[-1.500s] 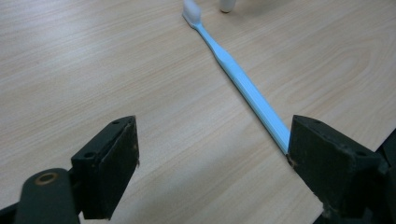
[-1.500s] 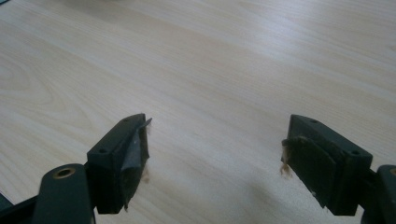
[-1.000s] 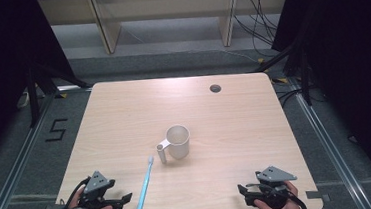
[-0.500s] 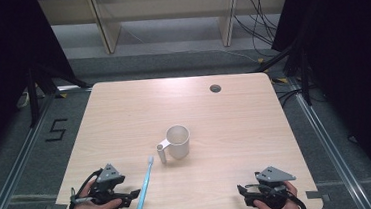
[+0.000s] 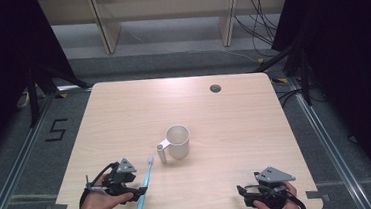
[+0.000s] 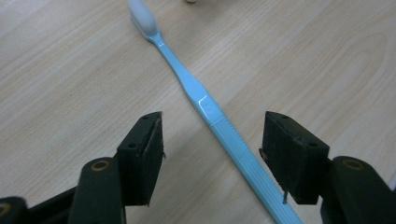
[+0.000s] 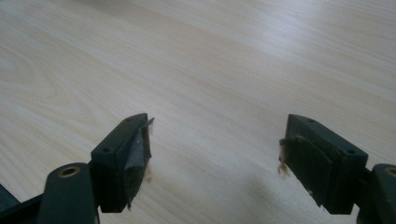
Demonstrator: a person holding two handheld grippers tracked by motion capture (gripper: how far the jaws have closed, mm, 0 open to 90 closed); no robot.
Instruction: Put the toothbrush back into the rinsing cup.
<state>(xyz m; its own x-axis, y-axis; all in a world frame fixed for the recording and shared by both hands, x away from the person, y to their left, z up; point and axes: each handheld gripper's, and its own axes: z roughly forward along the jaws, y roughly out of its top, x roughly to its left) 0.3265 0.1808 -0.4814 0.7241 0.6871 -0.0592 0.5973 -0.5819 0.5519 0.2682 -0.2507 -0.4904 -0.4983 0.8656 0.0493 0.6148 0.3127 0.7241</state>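
Blue toothbrush (image 6: 205,105) — one; white mug (image 5: 177,141) — one; two claws.

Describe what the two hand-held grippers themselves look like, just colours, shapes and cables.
The left hand-held gripper and right hand-held gripper are both black, each topped by a grey three-cornered plate, with a dark cable looping off the body. Each has two blocky black jaws with flat pads and brass-coloured pivot rings; the right one's pads look frayed.

This looks like a lab or test room. A bare wooden surface (image 5: 255,129) stands on a grey floor (image 5: 22,162) with metal rails (image 5: 326,138) beside it. A number five (image 5: 56,130) is marked on the floor. Black curtains (image 5: 348,36) hang at both sides, and loose cables (image 5: 256,8) lie near plain shelves (image 5: 165,5) behind.
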